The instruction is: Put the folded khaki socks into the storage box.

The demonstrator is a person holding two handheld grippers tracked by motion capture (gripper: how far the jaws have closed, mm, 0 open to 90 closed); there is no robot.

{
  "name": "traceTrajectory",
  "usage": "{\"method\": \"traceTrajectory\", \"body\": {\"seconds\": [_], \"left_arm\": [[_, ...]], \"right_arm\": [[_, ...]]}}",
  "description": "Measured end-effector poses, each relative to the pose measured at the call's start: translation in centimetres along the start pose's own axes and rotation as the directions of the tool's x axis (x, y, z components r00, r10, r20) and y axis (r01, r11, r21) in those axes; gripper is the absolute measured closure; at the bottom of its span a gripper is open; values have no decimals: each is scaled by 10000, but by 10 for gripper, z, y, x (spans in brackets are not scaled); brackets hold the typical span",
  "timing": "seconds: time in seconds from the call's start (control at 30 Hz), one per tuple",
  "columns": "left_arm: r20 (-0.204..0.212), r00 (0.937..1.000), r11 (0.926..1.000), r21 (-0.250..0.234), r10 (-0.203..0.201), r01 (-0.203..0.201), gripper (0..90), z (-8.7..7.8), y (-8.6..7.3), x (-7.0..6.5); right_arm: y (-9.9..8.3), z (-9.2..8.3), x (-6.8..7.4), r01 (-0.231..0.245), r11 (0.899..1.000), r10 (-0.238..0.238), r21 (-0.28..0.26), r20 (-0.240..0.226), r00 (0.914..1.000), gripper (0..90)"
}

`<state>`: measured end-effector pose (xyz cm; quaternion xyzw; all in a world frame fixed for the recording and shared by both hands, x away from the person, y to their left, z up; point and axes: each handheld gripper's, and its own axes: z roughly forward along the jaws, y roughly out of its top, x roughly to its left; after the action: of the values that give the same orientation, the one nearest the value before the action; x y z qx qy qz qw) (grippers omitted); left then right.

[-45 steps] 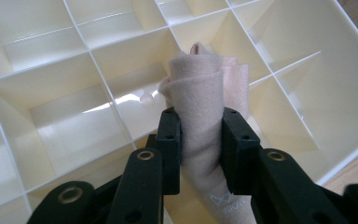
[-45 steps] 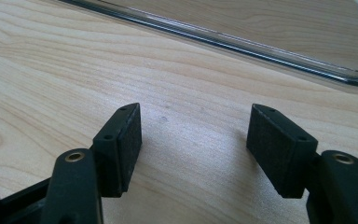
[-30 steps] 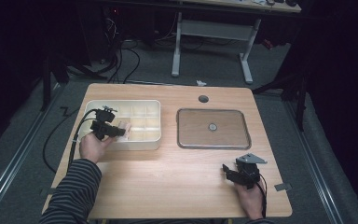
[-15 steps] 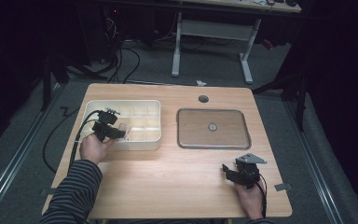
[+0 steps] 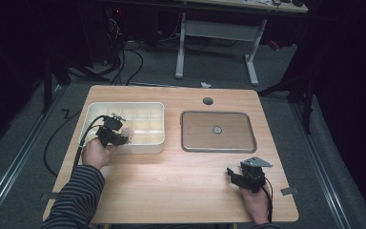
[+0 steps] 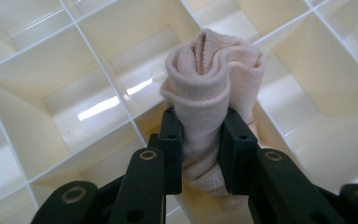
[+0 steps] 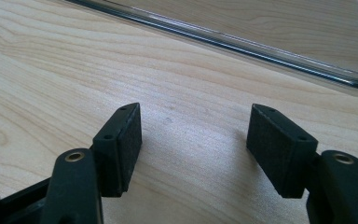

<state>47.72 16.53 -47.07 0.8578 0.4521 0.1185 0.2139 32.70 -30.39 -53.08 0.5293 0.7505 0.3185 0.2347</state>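
Note:
A rolled pale pink sock (image 6: pixel 213 79) is pinched between the black jaws of my left gripper (image 6: pixel 199 140), which is shut on it. It hangs over the cells of a cream divided box (image 6: pixel 88 93). From above, the left gripper (image 5: pixel 118 137) sits over the front left part of that box (image 5: pixel 145 107), with the pink sock (image 5: pixel 127 133) at its tip. My right gripper (image 7: pixel 193 140) stands open just above the bare wood, nothing between its jaws. The high view shows the right gripper (image 5: pixel 238 177) near the table's front right.
A clear lid (image 5: pixel 218 131) with a round centre knob lies flat right of the box; its rim (image 7: pixel 242 44) runs across the right gripper view. A round hole (image 5: pixel 208 101) sits near the table's far edge. Black cable trails off the table's left side.
The left hand has shifted slightly over the box's front left cells with the sock still held. The right hand has kept still.

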Motion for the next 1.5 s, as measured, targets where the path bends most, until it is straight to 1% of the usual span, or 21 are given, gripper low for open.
{"method": "traceTrajectory", "body": {"seconds": [0.1,0.17,0.2,0.27,0.33,0.4,0.53,0.63,0.7,0.73,0.77,0.8,0.87,0.9,1.0,1.03,1.07,1.13,1.23,1.4,1.5], "left_arm": [[-242,9993,9996,24,290,-290,723,1,-1,-3],[-279,9993,9996,-84,263,-266,706,0,-3,-4],[-284,9995,9995,-280,160,-168,697,-1,-5,-4],[69,9998,9983,-558,-161,165,675,-4,-8,0],[256,9991,9971,-677,-324,341,641,-5,-8,1],[235,9989,9957,-830,-402,420,600,-8,-7,0],[459,9967,9901,-1209,-664,715,547,-14,-7,0],[610,9936,9820,-1581,-949,1035,531,-20,-6,1],[810,9884,9730,-1822,-1287,1416,512,-24,-5,4],[892,9846,9656,-2004,-1505,1658,510,-26,-4,6],[875,9831,9615,-2111,-1608,1760,511,-27,-3,6],[870,9829,9603,-2151,-1621,1775,514,-27,-3,6],[564,9877,9667,-2041,-1461,1546,521,-27,1,4],[478,9888,9674,-2056,-1411,1480,529,-27,3,3],[332,9898,9663,-2145,-1386,1425,555,-28,8,1],[345,9886,9632,-2224,-1468,1508,576,-27,10,0],[329,9874,9628,-2192,-1546,1581,604,-26,10,1],[150,9868,9663,-2011,-1610,1607,682,-22,9,1],[-118,9908,9751,-1796,-1346,1303,743,-17,9,-2],[-259,9929,9825,-1495,-1165,1114,785,-11,8,-3],[-282,9953,9892,-1168,-922,884,797,-6,6,-5]], "right_arm": [[0,0,0,-3,10000,3,1,-2,10000,354],[0,0,0,-2,10000,2,3,-3,10000,354],[0,0,0,-1,10000,1,1,-3,10000,354],[0,0,0,-5,10000,5,4,-7,10000,354],[0,0,0,-4,10000,4,4,-6,10000,354],[0,0,0,-6,10000,6,2,-5,10000,354],[0,0,0,-4,10000,4,1,-6,10000,354],[0,0,0,-7,10000,7,2,-10,10000,354],[0,0,0,-2,10000,2,3,-12,10000,353],[0,0,0,-4,10000,5,3,-12,10000,354],[0,0,0,-5,10000,5,4,-13,10000,353],[0,0,0,-5,10000,5,5,-14,10000,353],[0,0,0,23,10000,-23,-5,-25,10000,353],[0,0,0,22,10000,-22,-9,-25,10000,353],[0,0,0,15,10000,-15,-4,-22,10000,353],[0,0,0,14,10000,-14,-2,-20,10000,353],[0,0,0,14,10000,-14,-4,-19,10000,353],[0,0,0,12,10000,-12,-1,-24,10000,352],[0,0,0,16,10000,-16,-3,-21,10000,352],[0,0,0,2,10000,-2,1,-13,10000,351],[0,0,0,2,10000,-2,5,-15,10000,351]]}}
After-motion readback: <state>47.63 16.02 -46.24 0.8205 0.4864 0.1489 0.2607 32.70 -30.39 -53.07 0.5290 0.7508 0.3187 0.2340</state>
